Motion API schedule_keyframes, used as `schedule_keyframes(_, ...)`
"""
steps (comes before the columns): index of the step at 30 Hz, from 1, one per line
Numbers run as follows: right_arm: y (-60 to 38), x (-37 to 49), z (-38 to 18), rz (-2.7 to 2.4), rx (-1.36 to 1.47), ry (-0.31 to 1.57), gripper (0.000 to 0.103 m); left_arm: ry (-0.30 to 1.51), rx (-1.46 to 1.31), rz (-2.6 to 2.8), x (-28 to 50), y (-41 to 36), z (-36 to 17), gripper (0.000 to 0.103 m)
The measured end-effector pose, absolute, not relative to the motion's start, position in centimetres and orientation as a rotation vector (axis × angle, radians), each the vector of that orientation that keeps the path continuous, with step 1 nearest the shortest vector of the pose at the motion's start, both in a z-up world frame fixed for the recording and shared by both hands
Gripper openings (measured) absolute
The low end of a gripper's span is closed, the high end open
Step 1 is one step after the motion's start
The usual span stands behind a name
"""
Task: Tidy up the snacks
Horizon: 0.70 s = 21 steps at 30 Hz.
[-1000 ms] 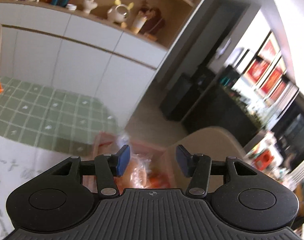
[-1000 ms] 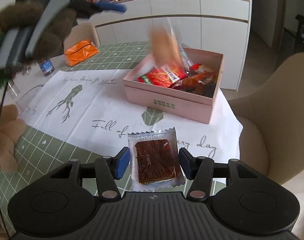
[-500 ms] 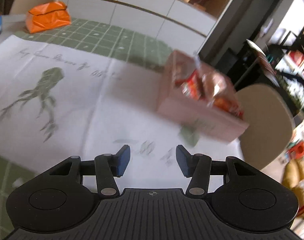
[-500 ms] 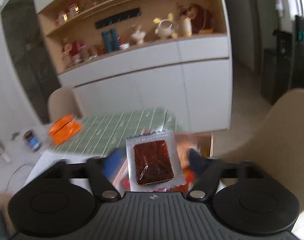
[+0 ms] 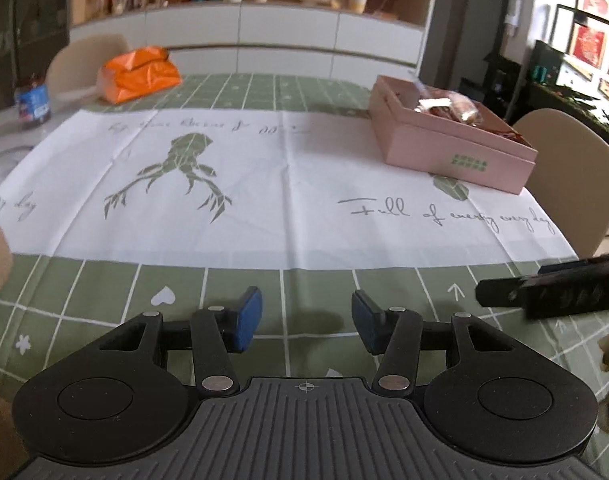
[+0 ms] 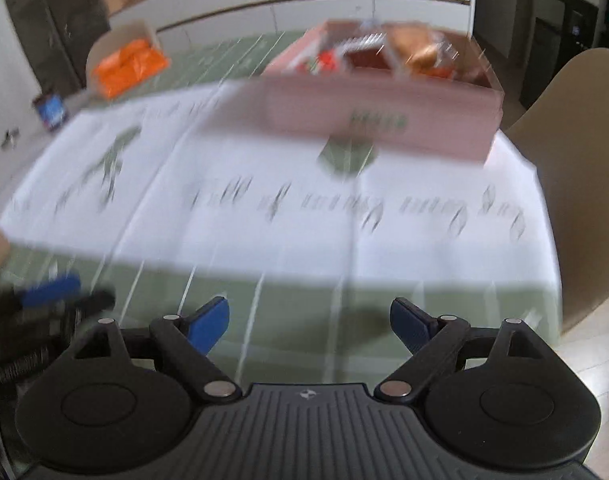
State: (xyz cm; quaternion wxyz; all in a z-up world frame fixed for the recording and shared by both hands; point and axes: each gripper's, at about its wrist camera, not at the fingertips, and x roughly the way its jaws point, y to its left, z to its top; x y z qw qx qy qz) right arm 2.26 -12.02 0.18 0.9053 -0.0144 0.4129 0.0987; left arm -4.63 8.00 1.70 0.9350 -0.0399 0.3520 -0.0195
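The pink snack box (image 5: 452,152) stands open on the white printed cloth (image 5: 264,184) at the right, with wrapped snacks (image 5: 456,108) inside. My left gripper (image 5: 306,322) hovers open and empty over the green checked tablecloth (image 5: 304,280) near the front edge. In the blurred right wrist view the pink box (image 6: 384,120) lies ahead with its snacks (image 6: 416,52) showing. My right gripper (image 6: 308,322) is wide open with nothing between its pads. Both grippers are well short of the box.
An orange bag (image 5: 138,74) and a blue-labelled jar (image 5: 34,100) sit at the far left. A beige chair (image 5: 572,176) stands right of the box. A black part of the other tool (image 5: 552,292) juts in at the right edge.
My right gripper held a dark red snack packet over the box and has let it go; it now stands open and back over the table front. My left gripper swung down to the table.
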Motion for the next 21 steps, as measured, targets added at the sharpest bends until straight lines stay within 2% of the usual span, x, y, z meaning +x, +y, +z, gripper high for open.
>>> schedule_keyframes(4, -9.6, 0.8, -0.9, 0.191, -0.13, 0.759, 0.093, 0.659, -0.005, -0.042, -4.8, 6.7, 1.0, 0.057)
schedule_keyframes(7, -9.4, 1.9, -1.3, 0.141, -0.092, 0.755, 0.103, 0.66, 0.007, -0.037, -4.2, 6.0, 0.9, 0.061)
schedule_keyframes(21, -10.8, 0.8, -2.4, 0.056, -0.038, 0.634, 0.103, 0.663, 0.015, -0.014, -3.3, 5.3, 0.7, 0.066)
